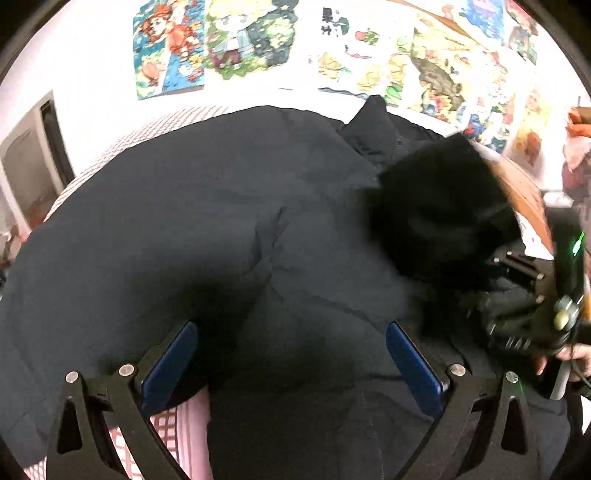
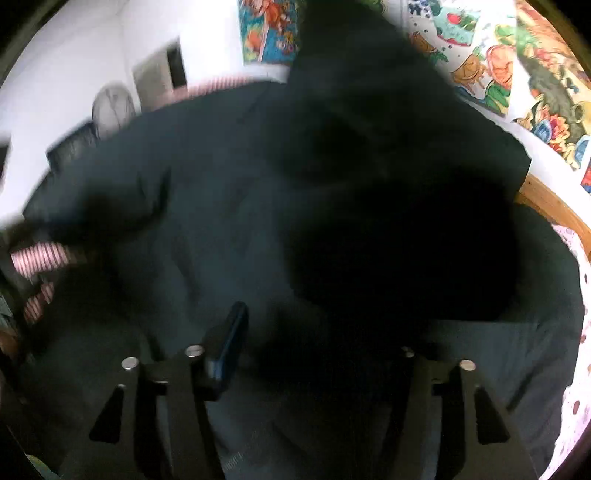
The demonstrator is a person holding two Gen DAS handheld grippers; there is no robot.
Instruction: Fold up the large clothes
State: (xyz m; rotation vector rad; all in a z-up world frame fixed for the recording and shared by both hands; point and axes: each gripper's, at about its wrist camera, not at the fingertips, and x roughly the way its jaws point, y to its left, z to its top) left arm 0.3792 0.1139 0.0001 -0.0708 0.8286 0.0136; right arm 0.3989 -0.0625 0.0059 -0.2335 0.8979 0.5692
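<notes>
Blue-padded left gripper point(image 1: 291, 363) jaws wide apart, holding nothing, poised over the near hem of the dark jacket point(image 1: 192, 229). Right gripper point(image 2: 317, 354): jaws look spread, right pad lost in dark blurred cloth, so grasp cannot be told. Jacket spread over pink-checked bed point(image 1: 173, 417); a blurred sleeve or flap point(image 1: 436, 206) lifted at right. Judgement: folding early, most folds remain.

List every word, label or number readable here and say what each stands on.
White poster on the wall: two dark characters stacked, too blurred to read.
Cartoon posters: pictures only, no legible text.
Dark jacket: pale print near the hem in the right wrist view, too blurred to read.
Nothing else carries text.
</notes>
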